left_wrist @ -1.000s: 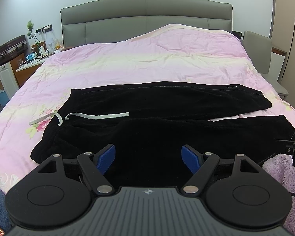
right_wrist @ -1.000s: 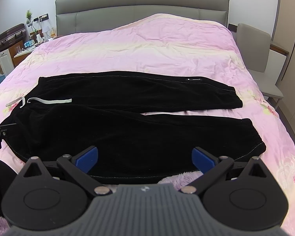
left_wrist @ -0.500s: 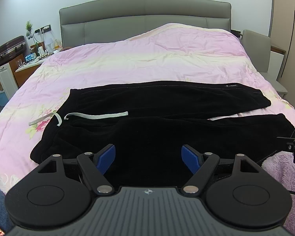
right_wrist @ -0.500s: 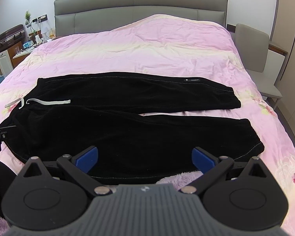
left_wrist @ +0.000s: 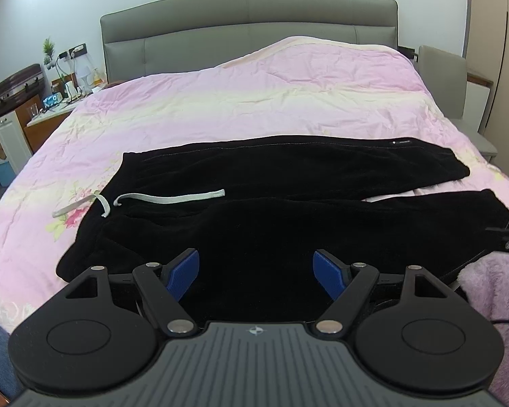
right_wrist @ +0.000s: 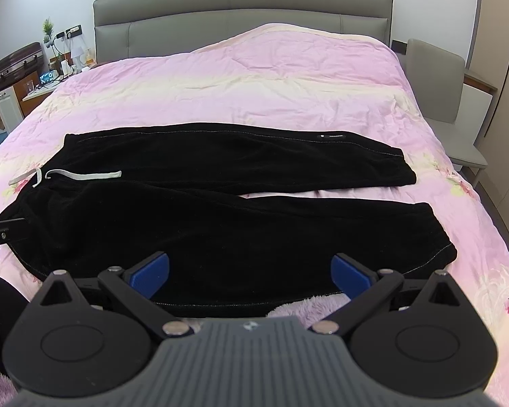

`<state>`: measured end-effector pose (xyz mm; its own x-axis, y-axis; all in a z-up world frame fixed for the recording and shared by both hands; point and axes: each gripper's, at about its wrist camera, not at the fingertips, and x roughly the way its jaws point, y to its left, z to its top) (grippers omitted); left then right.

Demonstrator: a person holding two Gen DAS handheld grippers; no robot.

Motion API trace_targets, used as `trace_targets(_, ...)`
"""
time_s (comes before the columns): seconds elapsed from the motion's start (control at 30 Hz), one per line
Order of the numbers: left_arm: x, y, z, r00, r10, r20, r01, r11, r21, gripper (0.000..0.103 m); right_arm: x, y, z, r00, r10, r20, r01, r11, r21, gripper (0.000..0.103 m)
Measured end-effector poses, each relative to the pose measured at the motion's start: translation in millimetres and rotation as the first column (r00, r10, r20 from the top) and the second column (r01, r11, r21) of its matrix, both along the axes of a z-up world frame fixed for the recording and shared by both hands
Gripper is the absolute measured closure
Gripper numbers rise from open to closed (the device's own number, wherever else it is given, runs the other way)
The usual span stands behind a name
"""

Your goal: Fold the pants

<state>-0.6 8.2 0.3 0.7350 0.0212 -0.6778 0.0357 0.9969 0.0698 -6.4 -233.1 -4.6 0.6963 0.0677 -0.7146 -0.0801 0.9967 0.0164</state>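
Note:
Black pants lie flat across the pink bed cover, waistband to the left, both legs stretching right with a narrow gap between them. A white drawstring rests on the waist area. My left gripper hovers open above the near leg close to the waist. Over the near edge of the same leg, further right, my right gripper is open too. Neither holds anything. Each gripper's tip shows at the edge of the other's view.
The pink floral bed cover spreads toward a grey headboard. A nightstand with small items stands at the left, a grey chair at the right. Fluffy purple fabric lies by the bed's near edge.
Both views have shifted very slightly; the pants lie as before and both grippers stay open.

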Motion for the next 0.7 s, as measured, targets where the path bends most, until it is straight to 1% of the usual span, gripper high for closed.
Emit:
trace_targets(0.1,3,14,1,0.999,-0.033,-0.013,0.033,0.999,0.043,0.021,2,-10,0,0.999,0.027,0.027,-0.027,1.0,0.005,0.005)
trace_targets(0.2,7,38,4,0.998,-0.06,-0.026,0.061,0.996,0.063,0.024,9,-30,2,0.997,0.043,0.065,-0.042,0.999,-0.007,0.005)
trace_targets(0.23,9,46,5,0.997,-0.069,-0.036,0.071,0.995,0.074,0.025,13,-37,2,0.997,0.038,0.065,-0.037,0.999,-0.022,0.007)
trace_targets(0.27,11,54,5,0.996,-0.08,-0.044,0.084,0.992,0.089,0.025,17,-45,2,0.997,0.037,0.063,-0.034,0.999,-0.039,0.011)
trace_targets(0.33,16,70,4,0.993,-0.101,-0.068,0.109,0.985,0.134,0.026,27,-60,1,0.998,0.042,0.043,-0.039,0.997,-0.061,0.017)
trace_targets(0.43,28,96,0,0.991,-0.091,-0.098,0.109,0.974,0.2,0.028,45,-81,-6,0.999,0.032,-0.004,-0.032,0.995,-0.094,0.024)
trace_targets(0.47,35,106,-1,0.991,-0.085,-0.106,0.105,0.974,0.202,0.028,50,-88,-9,1.0,0.026,-0.015,-0.027,0.994,-0.105,0.024)
trace_targets(0.5,43,117,-2,0.991,-0.073,-0.113,0.094,0.978,0.186,0.029,56,-94,-13,1.0,0.019,-0.025,-0.021,0.993,-0.113,0.024)
trace_targets(0.6,72,154,-10,0.991,-0.043,-0.13,0.058,0.992,0.112,0.031,80,-118,-28,0.998,-0.02,-0.066,0.013,0.994,-0.106,0.024)
trace_targets(0.7,106,187,-24,0.987,0.003,-0.159,0.005,0.999,0.053,0.031,110,-137,-50,0.989,-0.063,-0.135,0.05,0.994,-0.095,0.03)
